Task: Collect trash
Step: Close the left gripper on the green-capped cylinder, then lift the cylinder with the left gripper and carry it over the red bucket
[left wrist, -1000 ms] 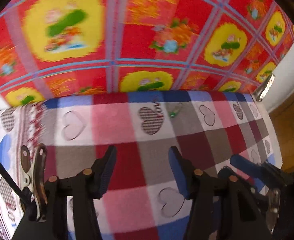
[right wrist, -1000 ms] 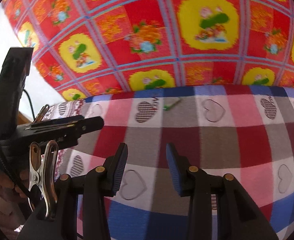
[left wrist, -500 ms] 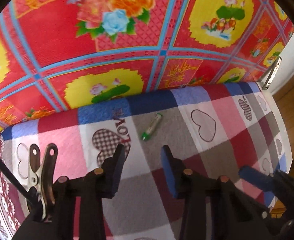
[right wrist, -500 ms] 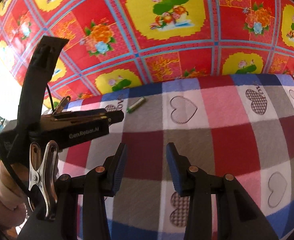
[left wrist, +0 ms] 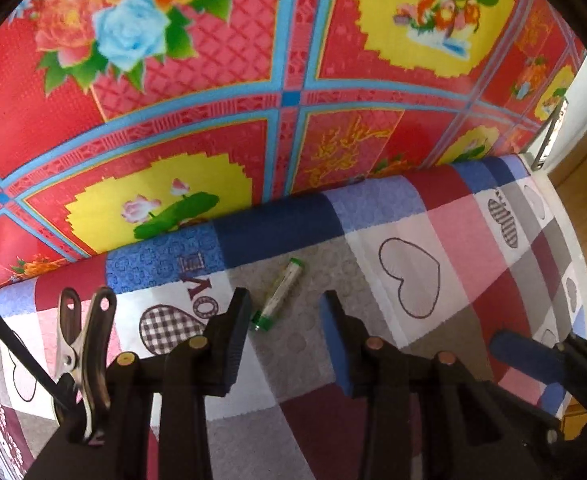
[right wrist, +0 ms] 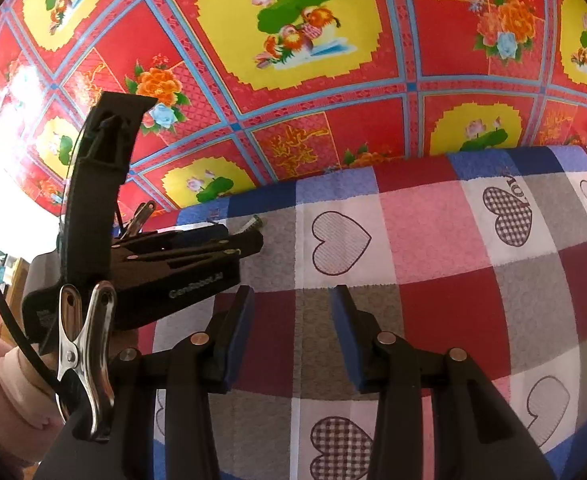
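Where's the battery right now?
In the left wrist view, the battery lies on the checked cloth, just ahead of the left gripper, nearer its left finger.

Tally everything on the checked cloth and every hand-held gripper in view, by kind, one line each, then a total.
Green-and-white battery lying on the checked cloth: 1
Hand-held grippers, left hand-held gripper and right hand-held gripper: 2
Total: 3
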Demonstrator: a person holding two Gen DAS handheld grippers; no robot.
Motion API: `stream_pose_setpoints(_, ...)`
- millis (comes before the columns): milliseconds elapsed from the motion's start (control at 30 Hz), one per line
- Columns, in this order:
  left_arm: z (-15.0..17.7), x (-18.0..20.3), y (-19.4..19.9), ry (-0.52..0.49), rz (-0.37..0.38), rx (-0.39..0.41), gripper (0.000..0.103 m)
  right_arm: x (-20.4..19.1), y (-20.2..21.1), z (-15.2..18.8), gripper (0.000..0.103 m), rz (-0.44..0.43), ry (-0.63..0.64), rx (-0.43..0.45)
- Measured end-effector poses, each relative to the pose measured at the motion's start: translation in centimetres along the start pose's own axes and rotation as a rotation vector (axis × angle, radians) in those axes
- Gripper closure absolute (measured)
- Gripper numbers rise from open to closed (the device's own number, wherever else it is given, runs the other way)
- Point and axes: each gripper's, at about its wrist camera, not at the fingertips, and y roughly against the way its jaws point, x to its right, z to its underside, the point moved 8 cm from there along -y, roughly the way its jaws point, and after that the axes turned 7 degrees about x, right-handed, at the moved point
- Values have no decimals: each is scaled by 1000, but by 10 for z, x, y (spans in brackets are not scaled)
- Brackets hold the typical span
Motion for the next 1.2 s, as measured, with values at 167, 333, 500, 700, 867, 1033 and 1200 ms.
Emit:
stream_pose_setpoints(167,-1,4,-5,-7,-32,6,88,2,-2,3,61,1,-12,2)
stream_pose_setpoints(333,0,-4,-5,49,-13,4,93,1,-1,6,61,-2,-12,-3)
stream_pose_setpoints(500,6,-11,10,89,-1,23,93,-4,1,7,61,-9,0,0)
stream_pose_setpoints(700,13,-26,42,146,3,68,93,-18,4,8,61,-31,23,7)
stream_pose_setpoints(867,23,-39,74,191,-28,97,93,-41,2,12,61,-67,62,5)
stream_pose_setpoints(1033,36,-70,105,252,-69,127,93,-73,-1,19,61,-114,116,-6)
stream_pose_setpoints(1200,58,-105,139,311,-132,145,93,-111,-1,24,61,-171,181,-10)
